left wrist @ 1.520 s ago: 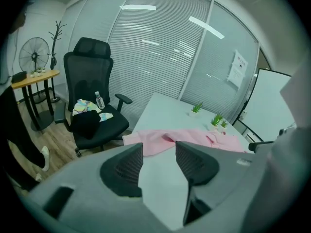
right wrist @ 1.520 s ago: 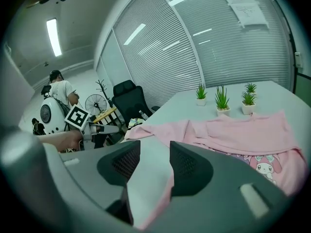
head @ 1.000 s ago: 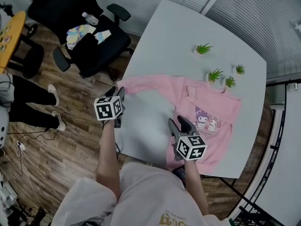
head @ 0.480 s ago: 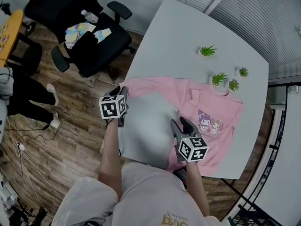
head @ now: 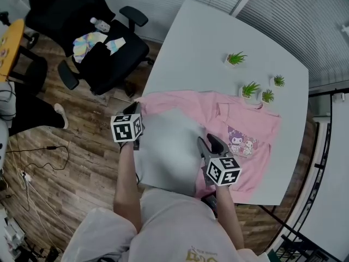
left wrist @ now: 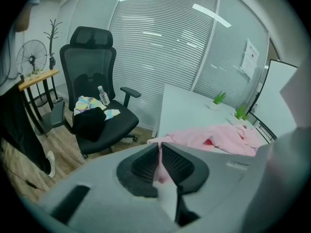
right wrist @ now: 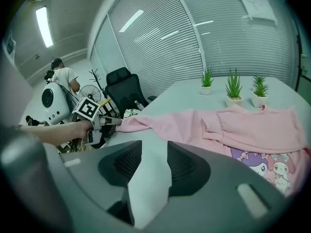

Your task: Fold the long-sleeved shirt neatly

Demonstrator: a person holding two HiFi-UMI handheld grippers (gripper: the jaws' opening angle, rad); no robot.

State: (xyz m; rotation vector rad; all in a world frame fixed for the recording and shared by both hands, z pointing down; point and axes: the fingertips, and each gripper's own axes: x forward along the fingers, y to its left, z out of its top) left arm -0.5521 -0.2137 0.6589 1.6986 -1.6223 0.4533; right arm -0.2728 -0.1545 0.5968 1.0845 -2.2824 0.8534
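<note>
A pink long-sleeved shirt (head: pixel 240 130) with a cartoon print lies flat on the white table (head: pixel 218 37). Its one sleeve (head: pixel 169 100) stretches toward the table's left edge. My left gripper (head: pixel 137 107) is at that sleeve's end. In the left gripper view its jaws (left wrist: pixel 160 147) are shut on a fold of pink cuff. My right gripper (head: pixel 210 142) hovers over the shirt's near hem; its jaws (right wrist: pixel 154 147) are closing, with only bare table between them. The right gripper view shows the shirt (right wrist: pixel 252 130), the sleeve (right wrist: pixel 160 123) and the left gripper (right wrist: pixel 115 122).
Several small potted plants (head: pixel 250 88) stand just beyond the shirt's collar. A black office chair (head: pixel 103 48) with clothes and a bottle stands off the table's left corner. A person (right wrist: pixel 63 76) and a white machine (right wrist: pixel 51 101) stand farther left.
Both grippers have stayed about where they were. The legs of the person on the floor at the left have moved away toward the frame's edge.
</note>
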